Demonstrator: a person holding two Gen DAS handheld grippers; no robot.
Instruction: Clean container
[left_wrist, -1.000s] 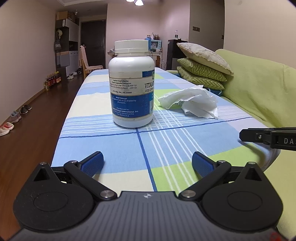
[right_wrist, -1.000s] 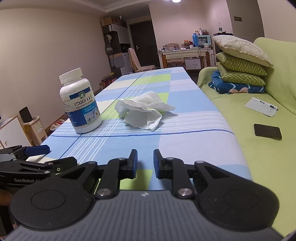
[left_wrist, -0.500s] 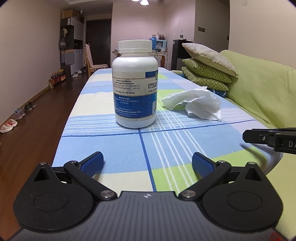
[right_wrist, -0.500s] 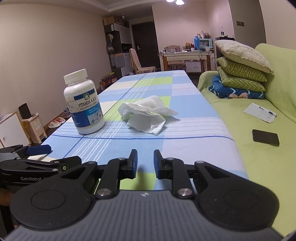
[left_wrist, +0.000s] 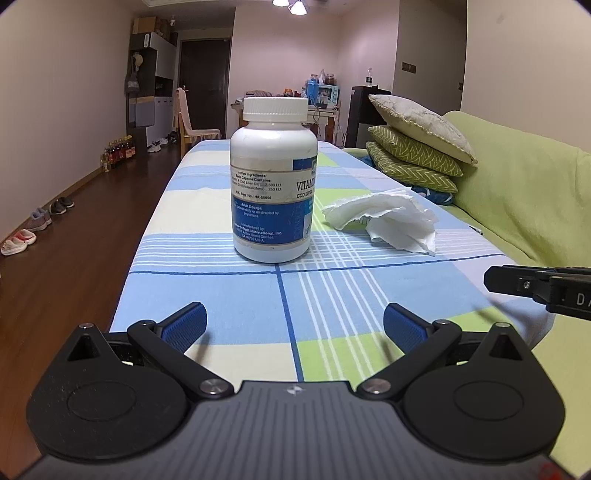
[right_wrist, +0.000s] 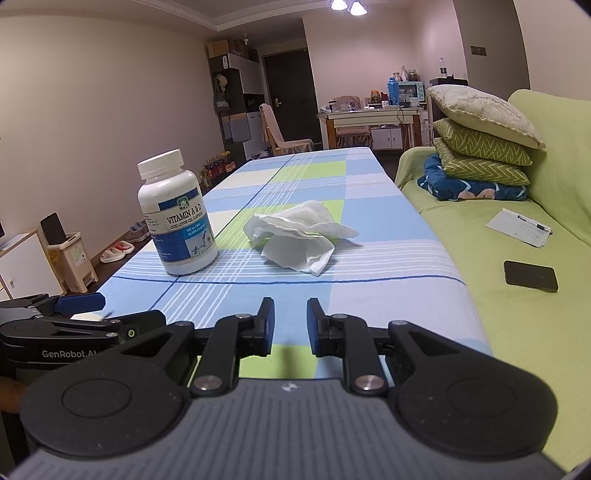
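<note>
Your left gripper (left_wrist: 294, 325) hovers low over the near end of the worktop (left_wrist: 258, 291), its jaws spread wide with nothing between them, and the blue pads (left_wrist: 186, 325) sit on either side of the checked cloth's dark blue line. Straight ahead of it stands the container, a white vitamin bottle (left_wrist: 274, 184) with a blue label and a white screw cap (left_wrist: 275, 109), upright and closed, well clear of your jaws. Just to the bottle's right lies a crumpled white paper towel (left_wrist: 384, 218), close to the bottle but not touching it.

Your right gripper (right_wrist: 290, 325) is also near the front edge, to the right of the left one, and its jaws are drawn in to a narrow gap, gripping nothing. From that side, the bottle (right_wrist: 176, 218) is ahead to the left and the paper towel (right_wrist: 299, 236) is almost straight ahead.

Beyond the worktop's right edge is a green sofa (right_wrist: 517, 277) with 3 stacked pillows (right_wrist: 480, 147), a dark phone (right_wrist: 530, 276) and a sheet of paper (right_wrist: 519, 227).
</note>
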